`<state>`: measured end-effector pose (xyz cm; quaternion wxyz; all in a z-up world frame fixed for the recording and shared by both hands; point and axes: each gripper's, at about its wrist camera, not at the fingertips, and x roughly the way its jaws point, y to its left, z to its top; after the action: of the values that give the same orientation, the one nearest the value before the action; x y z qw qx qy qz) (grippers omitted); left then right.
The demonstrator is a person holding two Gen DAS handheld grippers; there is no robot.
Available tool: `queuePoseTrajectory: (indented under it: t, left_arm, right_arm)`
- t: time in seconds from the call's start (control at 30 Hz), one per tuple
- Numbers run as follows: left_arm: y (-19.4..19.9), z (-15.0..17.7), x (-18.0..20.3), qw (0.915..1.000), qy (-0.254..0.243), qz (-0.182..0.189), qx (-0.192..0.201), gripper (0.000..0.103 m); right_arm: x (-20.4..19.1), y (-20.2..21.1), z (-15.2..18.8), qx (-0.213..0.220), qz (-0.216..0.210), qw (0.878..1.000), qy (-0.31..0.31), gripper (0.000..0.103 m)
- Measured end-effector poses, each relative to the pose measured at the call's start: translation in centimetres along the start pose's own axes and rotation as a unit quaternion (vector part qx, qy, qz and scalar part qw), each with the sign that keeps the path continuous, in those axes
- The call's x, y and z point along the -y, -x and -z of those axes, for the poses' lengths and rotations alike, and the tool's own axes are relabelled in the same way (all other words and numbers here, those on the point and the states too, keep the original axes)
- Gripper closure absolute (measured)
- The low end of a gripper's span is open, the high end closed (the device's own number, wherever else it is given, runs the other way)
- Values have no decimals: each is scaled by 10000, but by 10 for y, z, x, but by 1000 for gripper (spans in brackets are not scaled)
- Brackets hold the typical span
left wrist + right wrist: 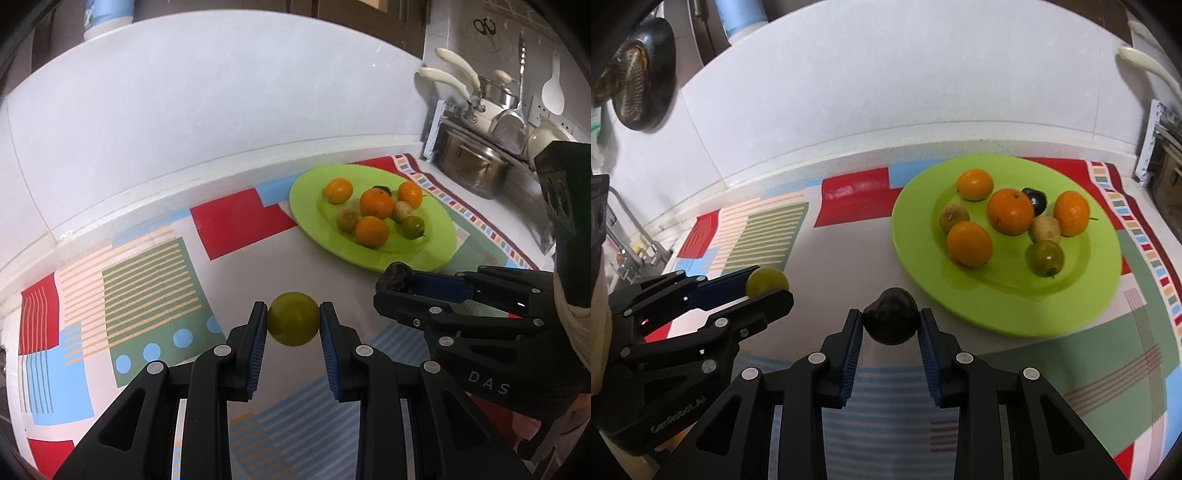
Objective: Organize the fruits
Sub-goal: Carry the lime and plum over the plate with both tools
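Left wrist view, left to right.

- Patterned mat (155, 295): red, green, blue and striped blocks, spread over the lower half of the frame.
- Left gripper (293, 324): lower centre; jaws part open and closed against a yellow-green fruit (293, 324), one blue pad on each side of it, held above the mat.
- Green plate (436, 254): right of centre, resting on the mat. It holds four oranges (372, 231), two small brownish fruits (347, 218), one green fruit (413, 227) and a dark fruit partly hidden behind the oranges.
- Right gripper (396, 277): right edge, seen from the side, jaws narrow around a dark fruit (397, 274) at its tip, just beside the near rim of the plate.
- Pots and pans (476, 162): upper right, stacked by the wall.

Right wrist view, left to right.

- Dark strainer (635, 85): upper left, hanging on the wall.
- Left gripper (764, 286): lower left, side on, the yellow-green fruit (767, 280) between its fingertips.
- Right gripper (891, 321): lower centre; jaws part open, blue pads pressed to both sides of the dark fruit (891, 316), held over the mat (757, 229) near the plate's front rim.
- Green plate (1004, 306): centre right, with the same oranges (1010, 211) and small fruits grouped in its middle.
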<state>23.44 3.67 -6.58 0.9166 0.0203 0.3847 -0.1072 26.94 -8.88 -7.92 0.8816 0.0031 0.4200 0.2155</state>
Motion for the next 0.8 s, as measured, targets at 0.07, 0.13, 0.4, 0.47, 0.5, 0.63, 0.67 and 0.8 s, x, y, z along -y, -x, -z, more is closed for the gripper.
queuePoseTrajectory:
  t: [0.07, 0.13, 0.4, 0.47, 0.5, 0.63, 0.67, 0.8]
  left_arm:
    - [6, -1, 3, 10000, -13, 29, 60, 74]
    - [13, -2, 8, 9999, -49, 64, 125, 74]
    - [34, -10, 26, 9989, -223, 196, 372, 74]
    - [40, -13, 32, 9984, -277, 223, 448, 74]
    - [42, -15, 34, 9981, -300, 232, 483, 74]
    - [52, -22, 44, 9969, -402, 278, 614, 74]
    - [54, -24, 46, 9966, -425, 283, 642, 74]
    - [57, -33, 53, 9956, -505, 304, 733, 74]
  right_arm:
    - [-1, 9, 1, 76, 36, 10000, 15, 71]
    - [-1, 19, 2, 166, 91, 9998, 33, 71]
    - [2, 57, 4, 509, 228, 9984, -14, 71]
    - [3, 66, 3, 602, 277, 9978, -24, 71]
    - [4, 71, 3, 654, 294, 9974, -31, 71]
    - [8, 88, 1, 833, 366, 9958, -59, 71]
    - [9, 93, -1, 883, 390, 9953, -67, 71]
    - [13, 107, -5, 1059, 469, 9932, -96, 71]
